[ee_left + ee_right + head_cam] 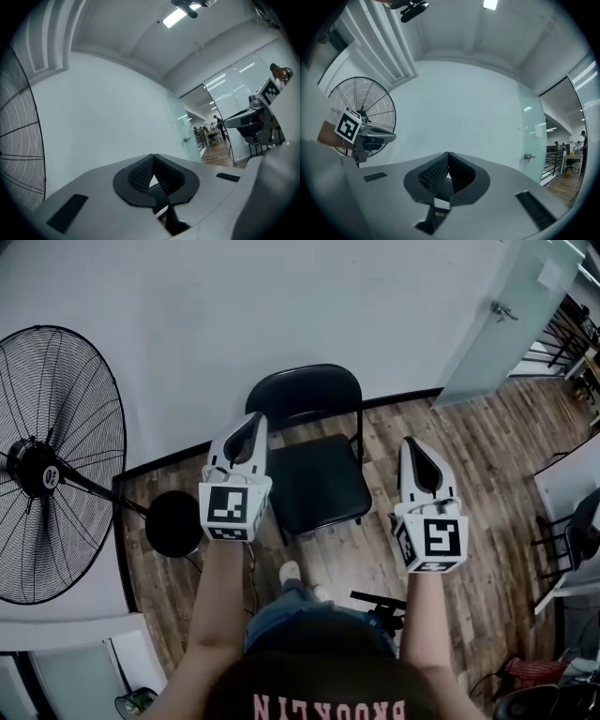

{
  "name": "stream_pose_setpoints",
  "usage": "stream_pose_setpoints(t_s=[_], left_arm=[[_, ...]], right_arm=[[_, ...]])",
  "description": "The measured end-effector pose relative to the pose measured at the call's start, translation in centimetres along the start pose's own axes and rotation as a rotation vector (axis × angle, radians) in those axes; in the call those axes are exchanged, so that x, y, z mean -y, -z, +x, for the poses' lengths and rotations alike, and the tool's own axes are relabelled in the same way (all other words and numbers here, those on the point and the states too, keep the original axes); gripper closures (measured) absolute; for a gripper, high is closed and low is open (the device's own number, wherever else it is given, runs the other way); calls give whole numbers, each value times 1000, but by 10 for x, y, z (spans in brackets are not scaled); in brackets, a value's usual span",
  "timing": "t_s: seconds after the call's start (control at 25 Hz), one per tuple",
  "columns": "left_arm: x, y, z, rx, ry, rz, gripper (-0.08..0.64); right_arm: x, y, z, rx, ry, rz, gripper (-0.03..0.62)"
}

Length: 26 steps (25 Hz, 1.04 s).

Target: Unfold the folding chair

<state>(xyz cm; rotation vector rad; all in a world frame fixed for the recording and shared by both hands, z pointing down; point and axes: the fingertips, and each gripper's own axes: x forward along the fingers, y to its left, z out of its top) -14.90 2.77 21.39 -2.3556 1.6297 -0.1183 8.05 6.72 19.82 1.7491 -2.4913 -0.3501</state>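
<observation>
The black folding chair (317,479) stands unfolded on the wooden floor, seat flat, its backrest (305,390) toward the white wall. My left gripper (253,420) hangs in the air beside the chair's left side, jaws shut with nothing between them; in the left gripper view its tips (153,155) meet against the bare wall. To the right of the seat my right gripper (410,442) is raised, also shut and empty, its tips (448,153) touching in the right gripper view. Neither gripper touches the chair. Each gripper shows in the other's view: right gripper (255,119), left gripper (370,136).
A large standing fan (47,465) with a round black base (174,523) is at the left by the wall. A glass door (506,320) is at the far right. Another dark chair (572,535) sits at the right edge. A black object (380,601) lies near my feet.
</observation>
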Motion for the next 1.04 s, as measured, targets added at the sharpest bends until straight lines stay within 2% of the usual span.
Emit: stream_pose_setpoints(t_s=[0.32, 1.04], left_arm=[[-4, -20, -5, 52, 5, 28, 558], [-13, -35, -11, 96, 8, 40, 558]], right_arm=[[-1, -8, 4, 8, 14, -27, 591], [-7, -15, 6, 0, 42, -42, 591]])
